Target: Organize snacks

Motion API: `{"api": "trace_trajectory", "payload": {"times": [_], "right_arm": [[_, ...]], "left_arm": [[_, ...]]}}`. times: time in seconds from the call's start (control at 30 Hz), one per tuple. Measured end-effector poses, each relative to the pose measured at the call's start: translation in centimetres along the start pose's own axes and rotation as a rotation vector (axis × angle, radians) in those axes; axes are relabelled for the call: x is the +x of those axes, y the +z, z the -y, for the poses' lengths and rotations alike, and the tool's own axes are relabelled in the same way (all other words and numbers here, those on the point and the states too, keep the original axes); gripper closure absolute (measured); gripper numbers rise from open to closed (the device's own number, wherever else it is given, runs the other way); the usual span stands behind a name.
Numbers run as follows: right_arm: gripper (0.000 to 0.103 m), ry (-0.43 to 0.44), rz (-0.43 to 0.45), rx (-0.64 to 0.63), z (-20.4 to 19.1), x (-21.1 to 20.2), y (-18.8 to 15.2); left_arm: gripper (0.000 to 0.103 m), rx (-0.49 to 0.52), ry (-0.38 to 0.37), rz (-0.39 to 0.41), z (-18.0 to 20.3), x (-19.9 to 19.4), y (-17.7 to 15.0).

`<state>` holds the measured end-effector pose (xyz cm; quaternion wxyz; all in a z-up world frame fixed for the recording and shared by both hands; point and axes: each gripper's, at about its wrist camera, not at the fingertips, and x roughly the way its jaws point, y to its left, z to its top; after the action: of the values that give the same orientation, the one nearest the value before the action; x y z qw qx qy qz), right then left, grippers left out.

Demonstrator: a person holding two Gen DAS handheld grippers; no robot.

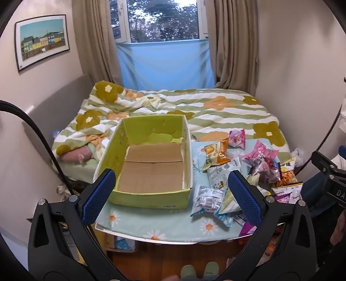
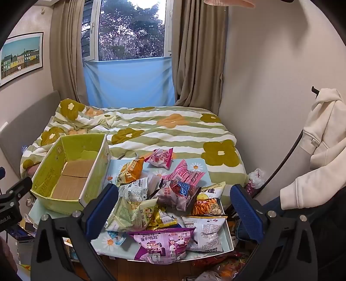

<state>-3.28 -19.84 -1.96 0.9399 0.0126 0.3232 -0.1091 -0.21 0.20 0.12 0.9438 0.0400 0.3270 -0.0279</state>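
A bed with a green-striped floral duvet [image 1: 194, 108] serves as landmark. Behind it, a window [image 1: 162, 19] shows trees, with a blue cloth [image 1: 164, 64] hung below the sill. Beige curtains [image 1: 233, 43] hang either side of the window. On the wall left of the bed hangs a framed picture of coloured houses [image 1: 42, 41]. A grey headboard [image 1: 54, 103] runs along the bed's left edge. Right of the bed, a cream hooded garment [image 2: 320, 151] hangs. Wooden floor [image 1: 173, 259] lies in front of the bed.

soft daylight from the window [image 1: 162, 21] — sharp centre, fisheye-bent dark corners
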Motion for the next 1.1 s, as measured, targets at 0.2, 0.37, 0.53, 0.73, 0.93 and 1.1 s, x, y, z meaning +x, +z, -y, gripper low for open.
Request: {"api": "trace_trajectory", "payload": {"times": [0.2,0.37,0.53,0.73,0.93,1.1], "right_arm": [[0.000,0.000,0.003,-0.001,-0.02,-0.01,-0.02],[0.000,-0.003,0.002,-0.003,0.01,-0.03,-0.02],[0.000,0.003,0.004,-0.002,0.06,-0.16,0.02],[0.000,0.004,0.001,-0.003,0.07,-0.03,-0.17],[0.000,0.007,0.002,-0.008,0.05,-0.21,0.01],[0.000,0.007,0.001,-0.008,0.06,-0.24,0.02]], "left_arm": [[0.000,0.015,0.025,-0.009,0.21,0.04,-0.08],[0.000,0.008,0.018,-0.004,0.08,0.21,0.10],[0.000,-0.002,0.016,0.005,0.10,0.03,0.15],[0.000,0.002,0.021,0.007,0.08,-0.18,0.18],[0.000,-0.001,0.027,0.003,0.15,-0.28,0.17],[0.000,-0.005,0.023,-0.005,0.16,-0.39,0.15]]}}
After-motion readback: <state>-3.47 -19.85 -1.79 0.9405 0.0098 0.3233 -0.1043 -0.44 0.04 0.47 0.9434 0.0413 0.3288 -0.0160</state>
